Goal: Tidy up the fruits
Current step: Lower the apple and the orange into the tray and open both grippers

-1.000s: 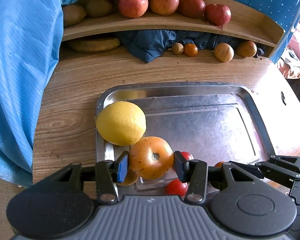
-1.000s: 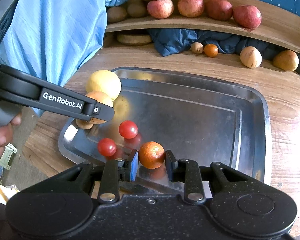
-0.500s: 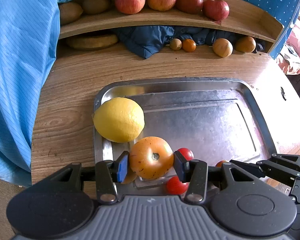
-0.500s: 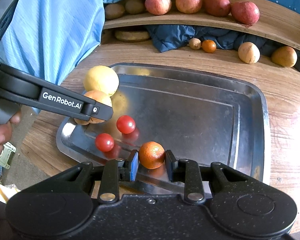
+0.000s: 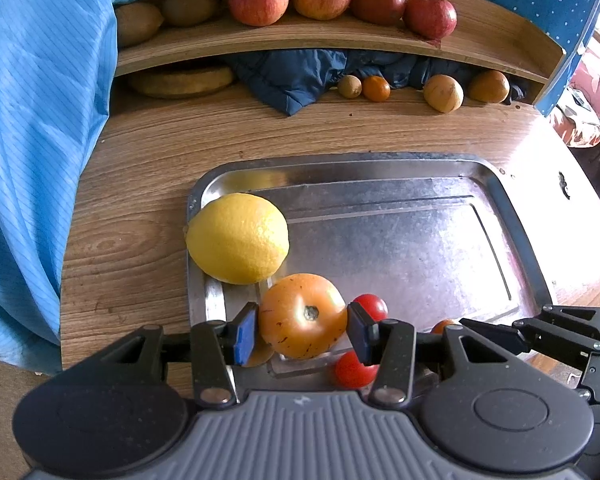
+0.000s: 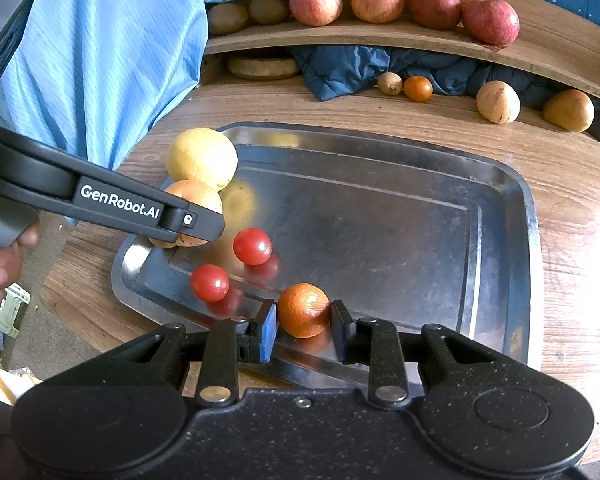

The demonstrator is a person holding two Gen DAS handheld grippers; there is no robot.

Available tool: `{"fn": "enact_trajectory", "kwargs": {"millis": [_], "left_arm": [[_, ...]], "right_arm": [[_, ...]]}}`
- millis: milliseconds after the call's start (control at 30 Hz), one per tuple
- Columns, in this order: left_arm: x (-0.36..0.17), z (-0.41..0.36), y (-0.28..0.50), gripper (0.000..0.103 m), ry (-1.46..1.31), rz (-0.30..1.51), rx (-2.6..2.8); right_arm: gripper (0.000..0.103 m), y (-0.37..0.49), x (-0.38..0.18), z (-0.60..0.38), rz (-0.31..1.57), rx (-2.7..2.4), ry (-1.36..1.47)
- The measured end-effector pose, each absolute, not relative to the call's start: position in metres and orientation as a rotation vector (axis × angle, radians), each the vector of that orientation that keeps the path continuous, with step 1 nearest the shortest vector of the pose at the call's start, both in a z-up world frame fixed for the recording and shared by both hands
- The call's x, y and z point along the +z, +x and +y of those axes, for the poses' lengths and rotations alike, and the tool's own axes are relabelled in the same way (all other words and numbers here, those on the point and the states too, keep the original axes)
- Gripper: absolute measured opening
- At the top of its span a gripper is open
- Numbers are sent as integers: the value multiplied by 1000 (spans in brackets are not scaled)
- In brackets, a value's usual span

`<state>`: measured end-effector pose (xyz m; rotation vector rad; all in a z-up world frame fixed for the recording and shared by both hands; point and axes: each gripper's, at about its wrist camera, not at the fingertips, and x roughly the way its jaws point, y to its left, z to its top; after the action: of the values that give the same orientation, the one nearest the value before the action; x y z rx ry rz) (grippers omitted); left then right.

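A dark blue quilted cloth (image 5: 300, 76) lies crumpled under the shelf (image 5: 300, 36) (light blue fabric (image 5: 32, 120) hangs leftward).

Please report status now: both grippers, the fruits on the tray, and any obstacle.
Left gripper shut on orange tomato. Right gripper shut on small orange. Lemon, two cherry tomatoes close by on tray.

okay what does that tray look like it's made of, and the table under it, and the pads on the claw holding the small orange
Tray: bare metal, likely stainless steel; it mirrors the fruit, with dull scuffed patches.
Table: wood or a wood-look laminate; printed-looking grain, smooth sheen, so I can't say which.
Pads on the right claw, shut on the small orange: blue, matte, probably rubber or foam.
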<state>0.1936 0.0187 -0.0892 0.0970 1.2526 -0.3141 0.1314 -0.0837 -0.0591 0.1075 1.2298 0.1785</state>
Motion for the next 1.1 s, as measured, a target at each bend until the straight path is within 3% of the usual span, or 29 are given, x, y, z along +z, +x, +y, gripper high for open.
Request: {"fn": "enact_trajectory", "kwargs": {"millis": [500, 733, 867, 933, 1100], "left_arm": [[-82, 19, 191, 53, 86, 1219, -322], [-71, 25, 181, 67, 62, 1188, -348], [-63, 30, 174, 88, 56, 1175, -360], [-60, 32, 171, 90, 54, 1173, -365], [-56, 34, 167, 101, 97, 1191, -380]], "right_arm": [[33, 130, -56, -88, 1242, 179, 106], [52, 128, -51, -92, 1228, 183, 111], [64, 125, -46, -94, 1221, 184, 115], [77, 123, -45, -96, 1220, 183, 118], [89, 121, -42, -101, 1224, 176, 133]]}}
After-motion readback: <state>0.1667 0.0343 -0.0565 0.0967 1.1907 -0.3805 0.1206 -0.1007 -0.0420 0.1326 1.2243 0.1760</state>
